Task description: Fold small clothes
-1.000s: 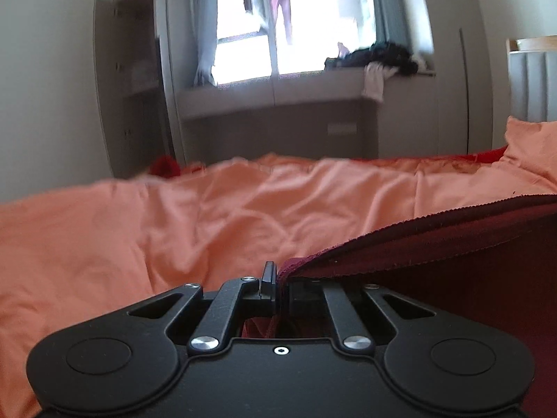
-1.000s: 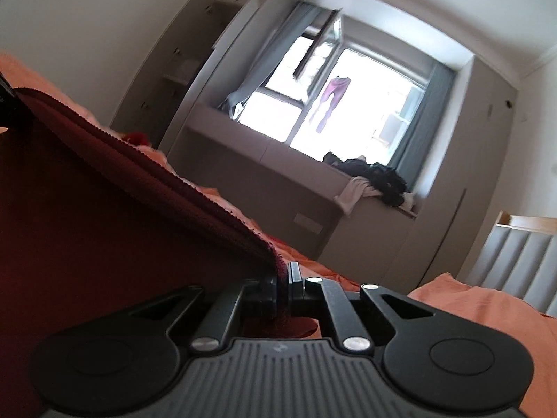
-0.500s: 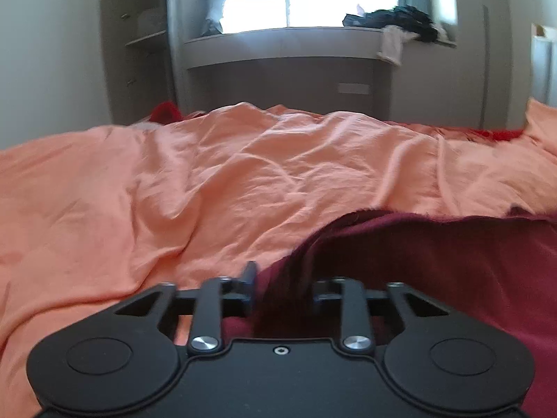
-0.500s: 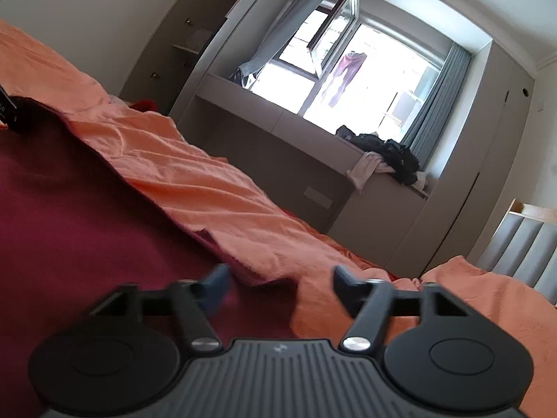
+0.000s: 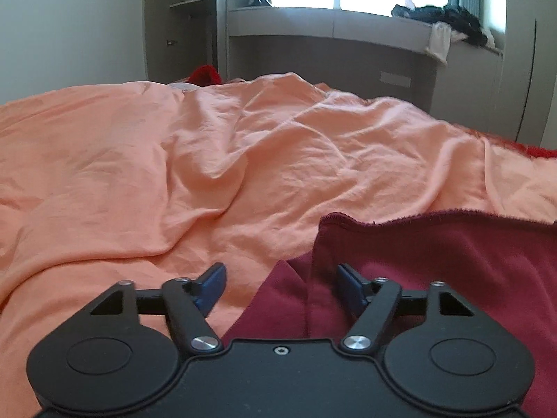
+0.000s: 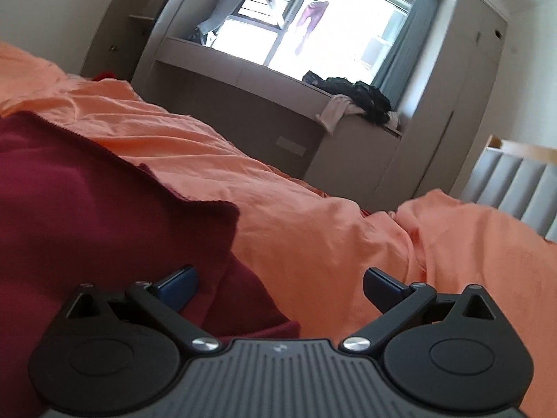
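Maroon garment (image 5: 435, 261): lay flat on the orange bedsheet (image 5: 174, 174), on the near part of the bed. In the left wrist view it filled the lower right, its hemmed far edge running roughly left to right across the bed toward the right border; one corner (image 5: 329, 217) pointed toward the far side of the bed. A second layer of the same cloth showed beneath this corner, nearer the camera. In the right wrist view the garment (image 6: 87, 216) filled the lower left, its far edge slanting from upper left down to a corner (image 6: 229, 207). Long axis: appeared to run side to side across the bed; full length out of frame.

Left gripper (image 5: 280, 287): fingers spread wide, holding nothing; its left finger over bare sheet, its right finger over the maroon cloth.

Right gripper (image 6: 280, 285): fingers spread wide, holding nothing; its left finger over the cloth, its right finger over the sheet.

Background: window ledge (image 6: 243, 66) with a heap of dark clothes (image 6: 358, 97); grey padded headboard (image 6: 515, 181) at the right.
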A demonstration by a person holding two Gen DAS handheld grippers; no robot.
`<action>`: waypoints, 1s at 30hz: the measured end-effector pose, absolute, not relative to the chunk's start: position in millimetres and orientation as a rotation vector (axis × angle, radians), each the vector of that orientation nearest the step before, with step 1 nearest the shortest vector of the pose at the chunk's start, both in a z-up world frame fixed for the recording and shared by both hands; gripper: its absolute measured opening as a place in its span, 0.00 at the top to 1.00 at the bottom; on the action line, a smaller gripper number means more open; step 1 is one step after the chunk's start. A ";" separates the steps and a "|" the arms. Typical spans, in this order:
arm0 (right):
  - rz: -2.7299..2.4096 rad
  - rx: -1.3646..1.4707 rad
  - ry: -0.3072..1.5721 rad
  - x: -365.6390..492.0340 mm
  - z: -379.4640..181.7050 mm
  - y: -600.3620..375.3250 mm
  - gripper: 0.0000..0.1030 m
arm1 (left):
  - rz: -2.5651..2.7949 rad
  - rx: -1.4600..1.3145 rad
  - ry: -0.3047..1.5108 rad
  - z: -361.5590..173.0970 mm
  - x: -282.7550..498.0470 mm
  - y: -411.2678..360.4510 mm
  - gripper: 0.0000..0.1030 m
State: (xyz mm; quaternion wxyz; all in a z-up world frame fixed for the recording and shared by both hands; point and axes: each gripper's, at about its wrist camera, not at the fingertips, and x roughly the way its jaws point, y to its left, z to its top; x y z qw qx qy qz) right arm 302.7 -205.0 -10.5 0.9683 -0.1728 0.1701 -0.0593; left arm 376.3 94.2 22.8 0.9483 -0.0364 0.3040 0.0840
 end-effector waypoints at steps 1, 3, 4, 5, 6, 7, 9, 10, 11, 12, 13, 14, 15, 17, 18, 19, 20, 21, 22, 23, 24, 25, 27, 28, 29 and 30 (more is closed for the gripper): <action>-0.132 -0.350 0.339 299.2 -9.8 -207.4 0.00 | 0.167 -0.086 0.602 24.7 373.3 95.6 0.24; -0.147 -0.355 0.326 286.8 -8.6 -212.3 0.00 | 0.137 -0.114 0.545 32.0 362.6 98.5 0.20; -0.147 -0.347 0.319 281.4 -6.1 -214.8 0.00 | 0.113 -0.126 0.516 37.0 355.5 98.8 0.18; -0.147 -0.330 0.311 275.5 -2.8 -217.9 0.00 | 0.097 -0.132 0.491 41.7 348.3 98.0 0.14; -0.148 -0.311 0.305 270.7 1.1 -222.1 0.00 | 0.088 -0.136 0.452 47.1 337.9 96.4 0.11; -0.150 -0.290 0.298 265.0 5.8 -224.5 0.00 | 0.084 -0.138 0.421 51.3 330.0 94.8 0.08; -0.154 -0.248 0.272 253.5 16.4 -228.3 0.00 | 0.068 -0.142 0.369 60.2 312.4 89.7 0.03; -0.156 -0.224 0.255 247.1 20.3 -228.8 0.00 | 0.058 -0.147 0.346 64.9 304.3 86.1 0.03; -0.155 -0.197 0.234 240.3 24.2 -228.7 0.00 | 0.050 -0.150 0.334 68.4 298.7 83.1 0.02; -0.149 -0.172 0.214 234.2 28.3 -228.5 0.00 | 0.039 -0.153 0.324 71.9 291.5 79.1 0.01; -0.138 -0.140 0.182 225.5 31.4 -227.5 0.00 | 0.025 -0.155 0.313 74.8 283.8 75.0 0.01; -0.129 -0.117 0.155 217.6 34.5 -226.3 0.00 | 0.012 -0.153 0.304 76.7 276.6 71.6 0.01; -0.121 -0.093 0.123 208.0 37.2 -224.6 0.00 | -0.001 -0.144 0.298 78.4 268.8 67.6 0.01; -0.114 -0.054 0.058 187.3 41.8 -218.7 0.00 | -0.019 -0.129 0.286 79.0 253.0 60.7 0.01; -0.115 -0.041 0.028 177.7 43.6 -215.2 0.00 | -0.027 -0.124 0.283 78.6 243.8 57.0 0.01; -0.116 -0.030 -0.002 168.8 45.3 -211.5 0.00 | -0.033 -0.125 0.282 77.2 236.5 55.7 0.01; -0.112 -0.024 -0.026 160.5 46.8 -207.8 0.00 | -0.043 -0.134 0.292 76.0 227.8 53.9 0.01; -0.102 -0.025 -0.043 153.7 47.5 -203.3 0.00 | -0.055 -0.152 0.312 74.8 220.1 53.3 0.01; -0.091 -0.030 -0.059 147.1 47.7 -197.2 0.00 | -0.071 -0.169 0.328 74.2 212.2 52.8 0.01; -0.078 -0.037 -0.070 142.3 48.6 -192.3 0.00 | -0.094 -0.183 0.338 73.9 202.7 51.4 0.01; -0.060 -0.047 -0.077 138.3 49.2 -187.7 0.00 | -0.120 -0.193 0.349 74.0 192.7 49.9 0.01; -0.035 -0.065 -0.080 135.8 49.4 -181.3 0.00 | -0.138 -0.198 0.356 73.1 184.8 49.2 0.01; -0.001 -0.102 -0.083 133.1 49.7 -170.7 0.00 | -0.171 -0.210 0.369 70.0 167.9 48.8 0.01; 0.017 -0.118 -0.081 132.8 49.4 -165.2 0.00 | -0.179 -0.217 0.379 66.5 160.0 49.3 0.01; 0.031 -0.128 -0.077 132.9 49.3 -160.8 0.00 | -0.187 -0.229 0.392 62.4 153.1 50.7 0.01; 0.044 -0.133 -0.072 133.1 49.0 -156.8 0.00 | -0.200 -0.250 0.407 56.2 146.7 52.8 0.01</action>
